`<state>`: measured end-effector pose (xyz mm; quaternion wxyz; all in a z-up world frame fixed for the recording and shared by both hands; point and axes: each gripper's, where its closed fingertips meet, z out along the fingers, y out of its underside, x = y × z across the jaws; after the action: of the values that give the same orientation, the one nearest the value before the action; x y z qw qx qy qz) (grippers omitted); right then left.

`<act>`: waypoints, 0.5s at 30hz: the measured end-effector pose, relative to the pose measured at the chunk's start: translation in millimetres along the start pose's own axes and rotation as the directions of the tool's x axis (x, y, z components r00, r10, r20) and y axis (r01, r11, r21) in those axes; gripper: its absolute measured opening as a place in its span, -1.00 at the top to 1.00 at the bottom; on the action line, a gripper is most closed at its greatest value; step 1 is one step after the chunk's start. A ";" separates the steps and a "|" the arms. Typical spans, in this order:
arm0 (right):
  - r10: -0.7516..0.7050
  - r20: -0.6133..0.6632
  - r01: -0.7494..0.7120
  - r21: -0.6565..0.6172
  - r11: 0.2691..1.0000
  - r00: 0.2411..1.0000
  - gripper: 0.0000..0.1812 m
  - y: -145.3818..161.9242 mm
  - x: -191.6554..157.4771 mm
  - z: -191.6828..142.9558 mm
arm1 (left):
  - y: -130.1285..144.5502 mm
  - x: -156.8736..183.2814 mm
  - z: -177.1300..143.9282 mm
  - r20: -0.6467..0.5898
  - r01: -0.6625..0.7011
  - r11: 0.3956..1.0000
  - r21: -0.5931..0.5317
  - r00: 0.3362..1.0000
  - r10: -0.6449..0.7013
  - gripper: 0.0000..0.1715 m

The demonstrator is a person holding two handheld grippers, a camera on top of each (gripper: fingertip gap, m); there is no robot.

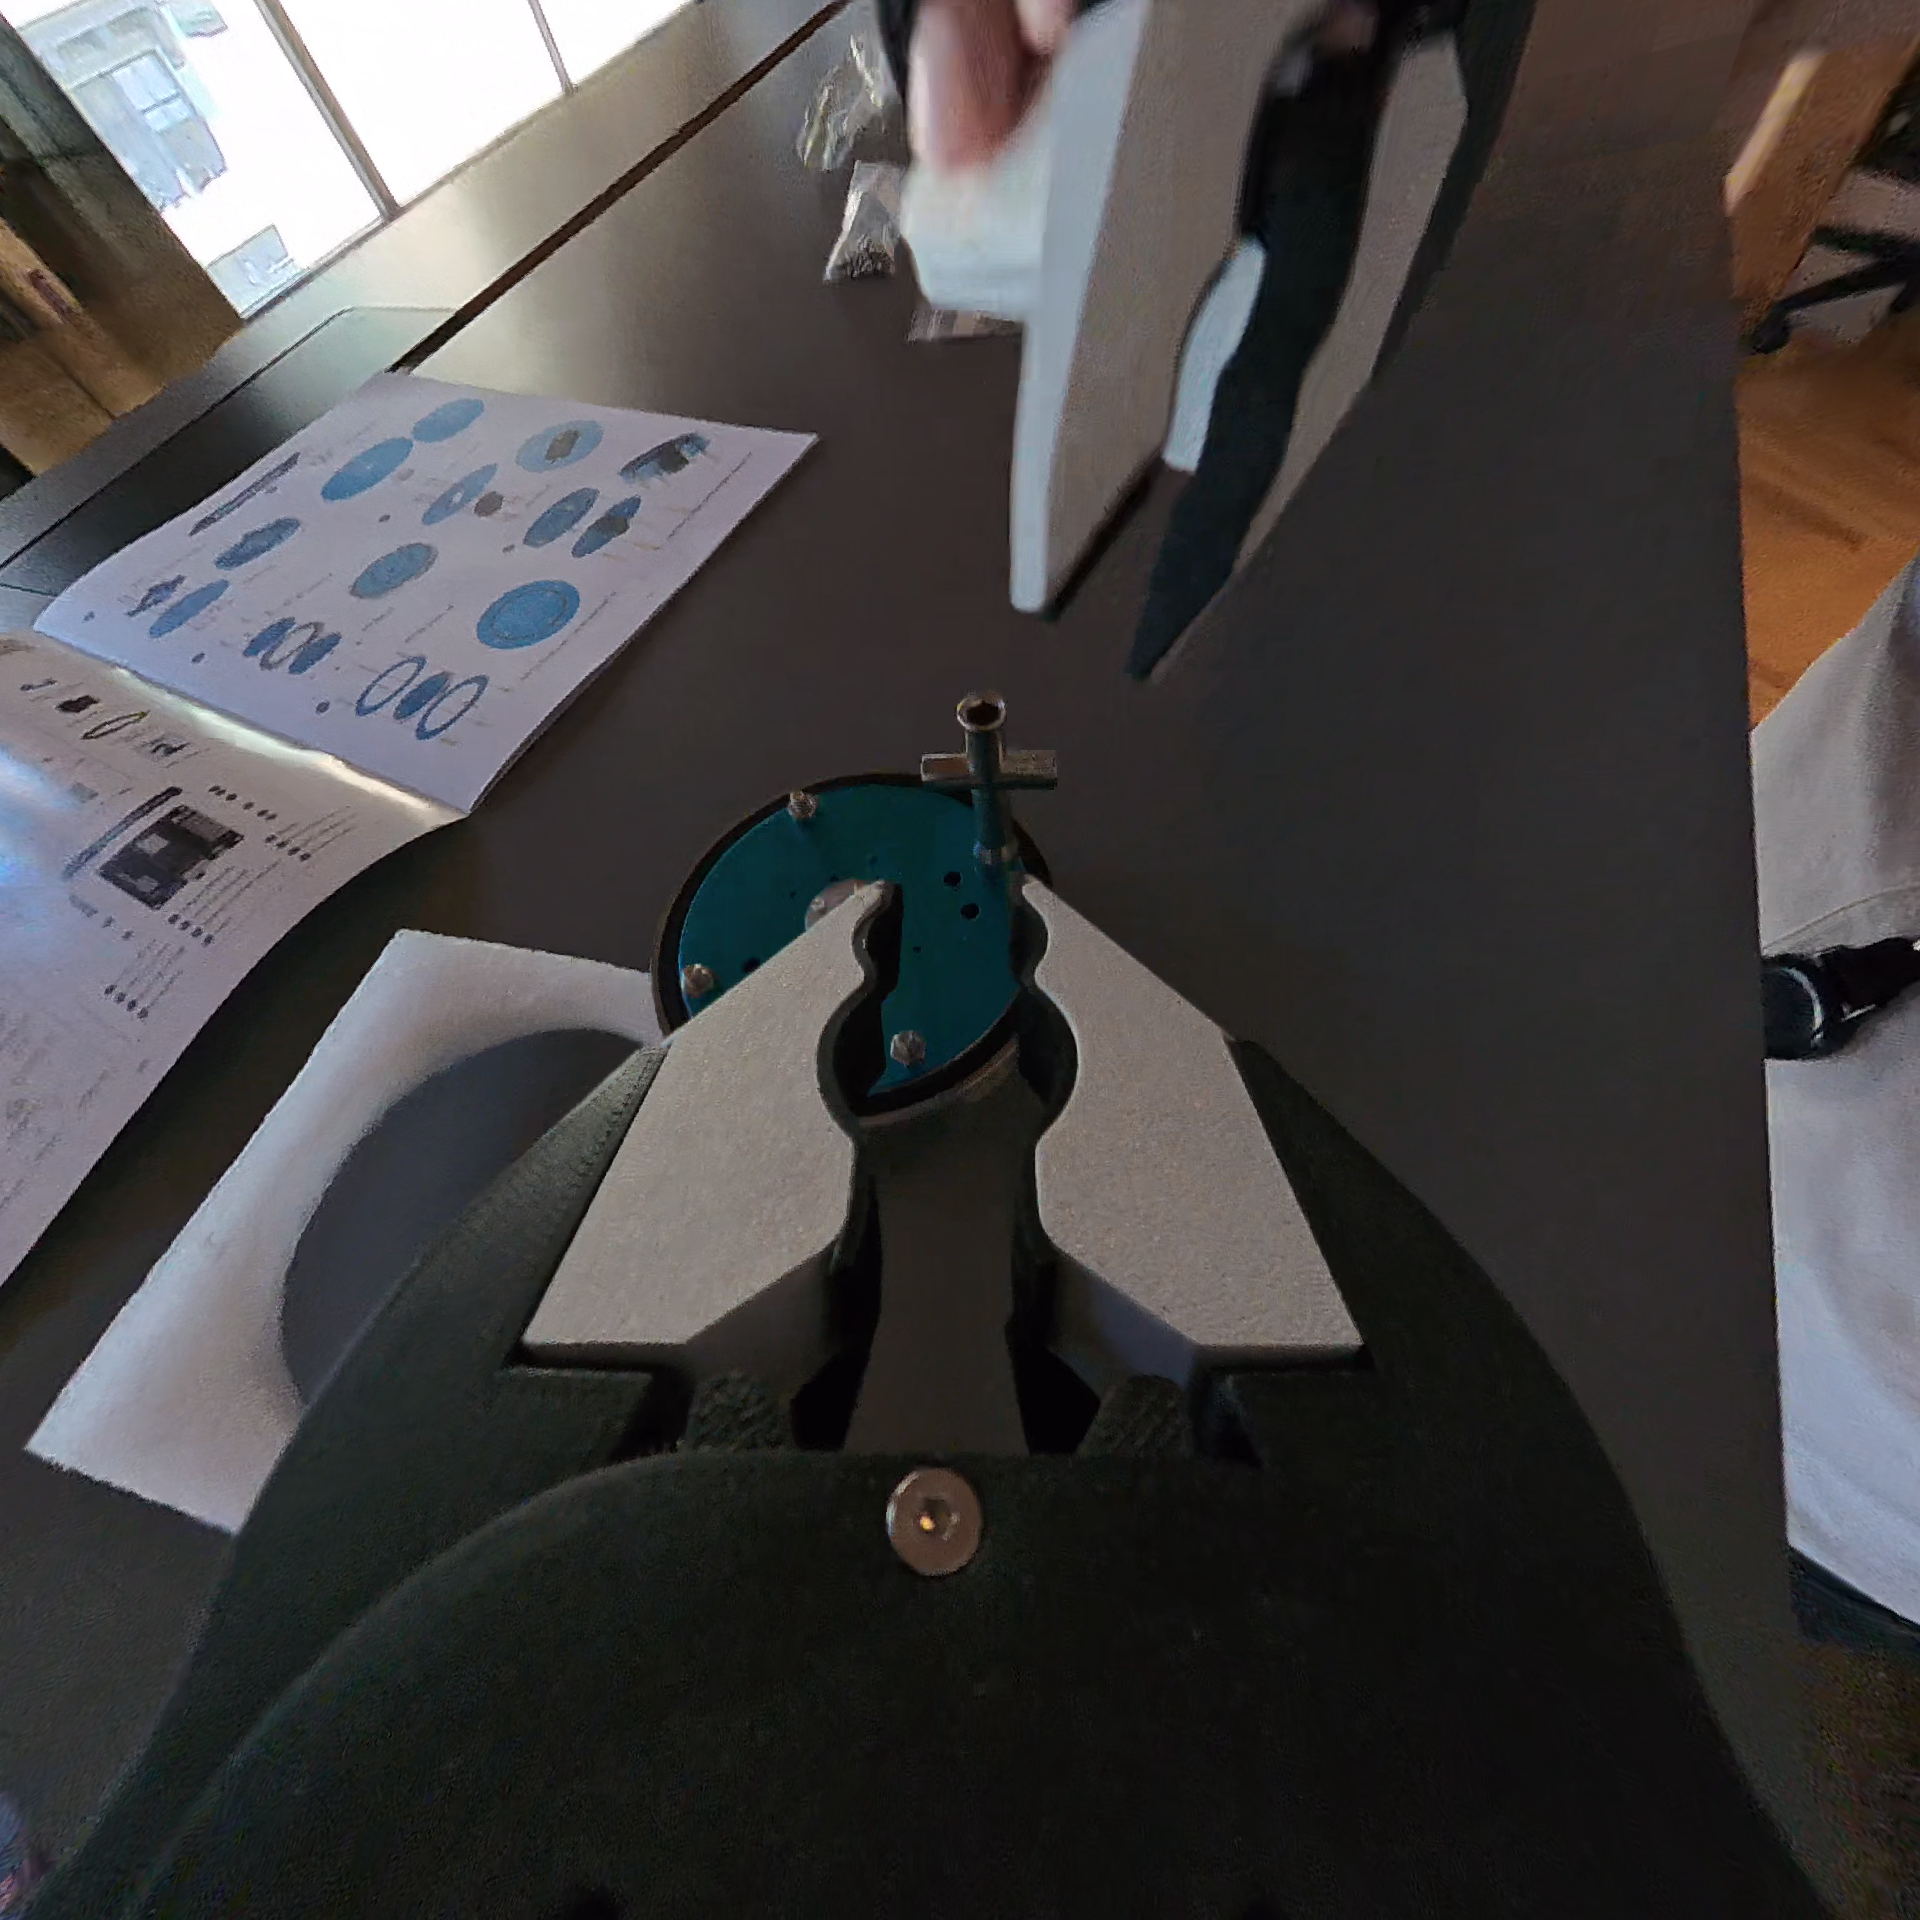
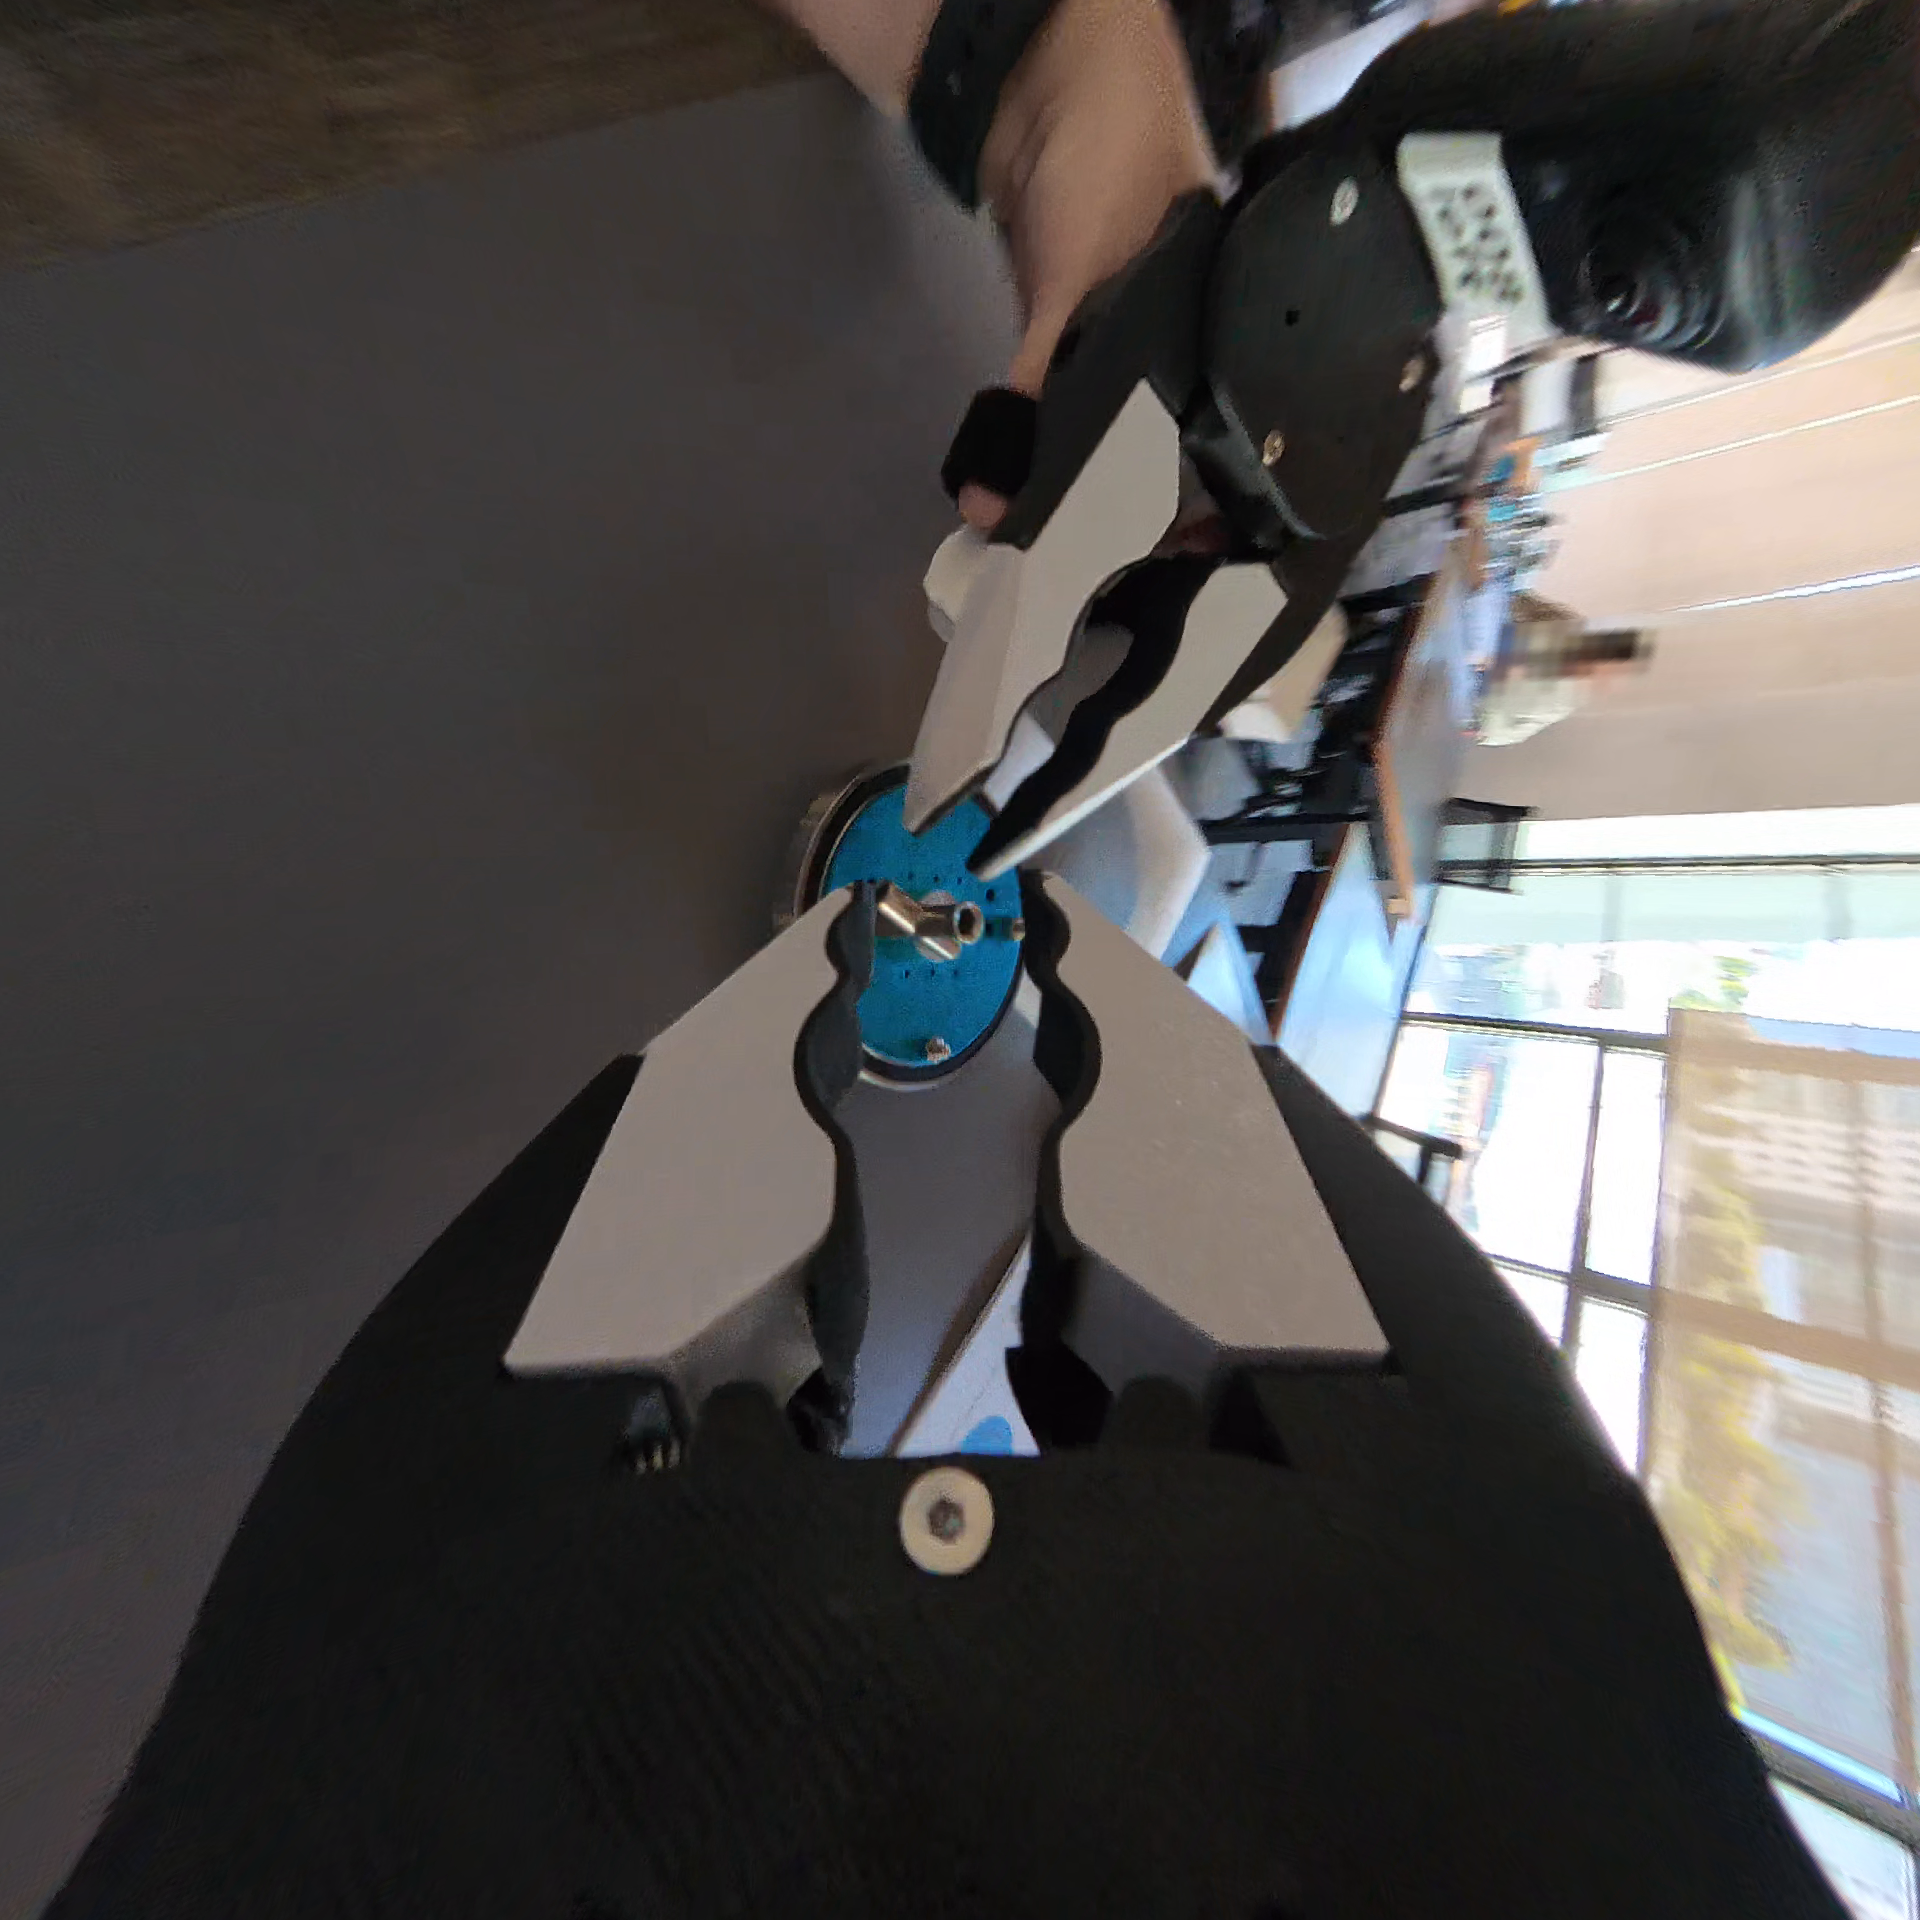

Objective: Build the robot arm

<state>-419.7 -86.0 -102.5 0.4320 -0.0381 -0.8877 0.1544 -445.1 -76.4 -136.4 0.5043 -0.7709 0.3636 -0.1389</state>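
A blue round plate [image 1: 904, 935] with several screws sits on a black round base on the dark table [image 1: 1403, 987]. A silver cross-shaped socket wrench [image 1: 985, 774] stands upright on a screw at the plate's right edge. My left gripper [image 1: 956, 891] is open, its tips over the plate and just left of the wrench's foot. My right gripper [image 1: 1091, 639] is open, blurred, and hovers above and beyond the wrench. In the right wrist view my right gripper [image 2: 940, 894] frames the wrench [image 2: 930, 925] and plate [image 2: 935, 997]. The left gripper [image 2: 948, 844] has its tips at the plate there.
An open instruction booklet [image 1: 436, 561] lies at the left. A white foam tray [image 1: 208, 1195] with a round cut-out sits beside my left gripper. Small bags of hardware [image 1: 868, 223] lie at the far end. A person's light clothing [image 1: 1839, 1143] is at the table's right edge. Tip to tip, the grippers are about 5 centimetres apart.
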 end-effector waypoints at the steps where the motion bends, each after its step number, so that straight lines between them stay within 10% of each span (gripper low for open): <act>1: -0.017 0.068 0.019 -0.035 0.999 0.998 0.66 3.3 2.4 -0.2 | 3.0 1.3 0.7 0.013 -0.015 1.000 -0.023 1.000 0.015 0.78; 6: -0.202 0.367 0.275 -0.159 0.948 0.908 0.65 23.3 -3.7 10.9 | 7.0 4.4 12.1 0.034 -0.018 0.998 -0.055 0.999 0.020 0.83; 15: -0.243 0.520 0.360 -0.136 0.923 0.819 0.82 22.4 -14.1 27.6 | 14.5 0.9 15.4 0.041 -0.001 0.997 -0.077 0.999 0.004 0.94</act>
<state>-433.9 -74.2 -136.1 0.2026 0.0950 -0.9745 -0.0146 -441.6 -70.0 -156.2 0.4819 -0.7919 0.3591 -0.1084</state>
